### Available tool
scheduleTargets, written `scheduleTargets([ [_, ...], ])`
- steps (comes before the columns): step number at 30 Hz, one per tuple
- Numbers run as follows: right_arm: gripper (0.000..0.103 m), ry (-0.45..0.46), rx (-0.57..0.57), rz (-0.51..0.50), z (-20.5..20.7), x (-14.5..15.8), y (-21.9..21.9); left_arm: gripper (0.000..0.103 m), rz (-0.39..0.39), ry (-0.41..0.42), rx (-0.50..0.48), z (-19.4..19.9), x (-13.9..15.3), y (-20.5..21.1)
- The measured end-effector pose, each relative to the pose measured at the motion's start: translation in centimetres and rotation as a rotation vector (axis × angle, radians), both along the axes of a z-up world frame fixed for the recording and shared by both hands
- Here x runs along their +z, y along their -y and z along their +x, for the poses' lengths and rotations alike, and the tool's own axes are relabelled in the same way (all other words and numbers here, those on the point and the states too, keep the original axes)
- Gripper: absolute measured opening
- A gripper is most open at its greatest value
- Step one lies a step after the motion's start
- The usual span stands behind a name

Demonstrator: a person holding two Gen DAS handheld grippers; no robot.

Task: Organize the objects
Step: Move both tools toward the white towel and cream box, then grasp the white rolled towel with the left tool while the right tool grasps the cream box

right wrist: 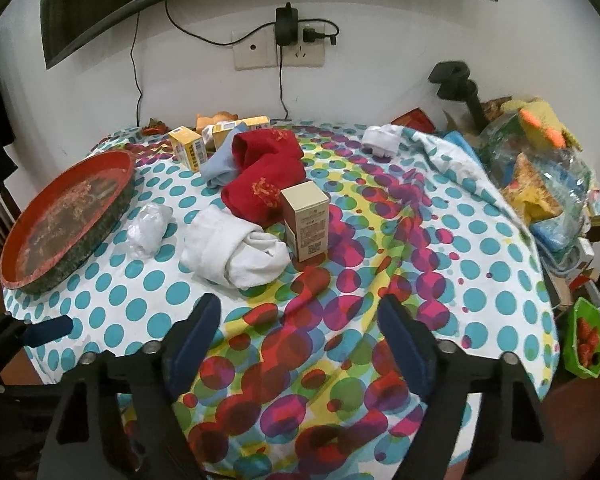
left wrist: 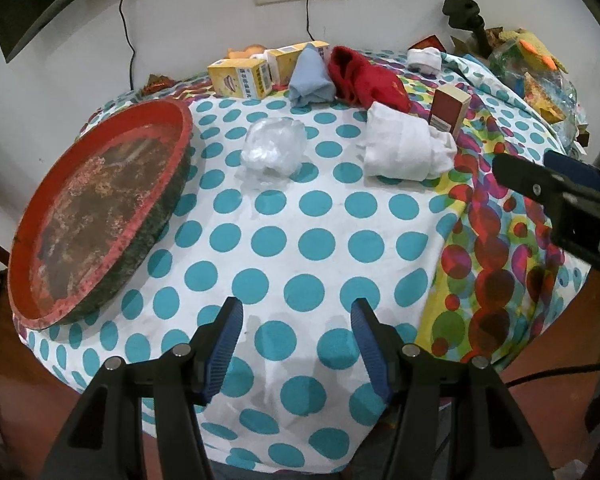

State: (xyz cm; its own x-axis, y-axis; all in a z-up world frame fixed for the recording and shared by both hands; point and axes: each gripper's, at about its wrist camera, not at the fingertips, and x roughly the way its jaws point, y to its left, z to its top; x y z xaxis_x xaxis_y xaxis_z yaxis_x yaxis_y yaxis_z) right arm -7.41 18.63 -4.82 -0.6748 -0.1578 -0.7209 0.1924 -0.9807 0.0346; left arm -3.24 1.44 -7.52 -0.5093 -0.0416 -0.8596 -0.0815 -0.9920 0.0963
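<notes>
A round red tray (left wrist: 172,160) (right wrist: 128,184) rests on the left of the dotted cloth. Near the middle lie a crumpled clear plastic bag (left wrist: 274,148) (right wrist: 150,226) and a rolled white cloth (left wrist: 404,148) (right wrist: 236,252). A tan and brown box (left wrist: 450,110) (right wrist: 306,220) stands upright beside the white cloth. Behind are a red cloth (left wrist: 364,78) (right wrist: 264,176), a light blue cloth (left wrist: 310,78) (right wrist: 218,170) and yellow boxes (left wrist: 242,76) (right wrist: 188,148). My left gripper (left wrist: 296,344) is open over the cloth's near edge, holding nothing. My right gripper (right wrist: 300,340) is open and holds nothing as well.
A small white bundle (left wrist: 424,60) (right wrist: 382,140) sits at the back right. Plastic bags and packets (right wrist: 540,168) crowd the right side, with a green dish of red fruit (right wrist: 586,336) below. Wall sockets and cables (right wrist: 284,48) hang behind. The right gripper's finger (left wrist: 540,188) enters the left wrist view.
</notes>
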Motion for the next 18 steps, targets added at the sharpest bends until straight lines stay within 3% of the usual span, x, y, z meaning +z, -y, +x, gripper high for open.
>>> scheduleTargets([
  [18, 0.064, -0.017, 0.021, 0.026, -5.6, -1.4, 0.3, 0.058, -0.001, -0.016, -0.064, -1.9, -0.9, -1.2],
])
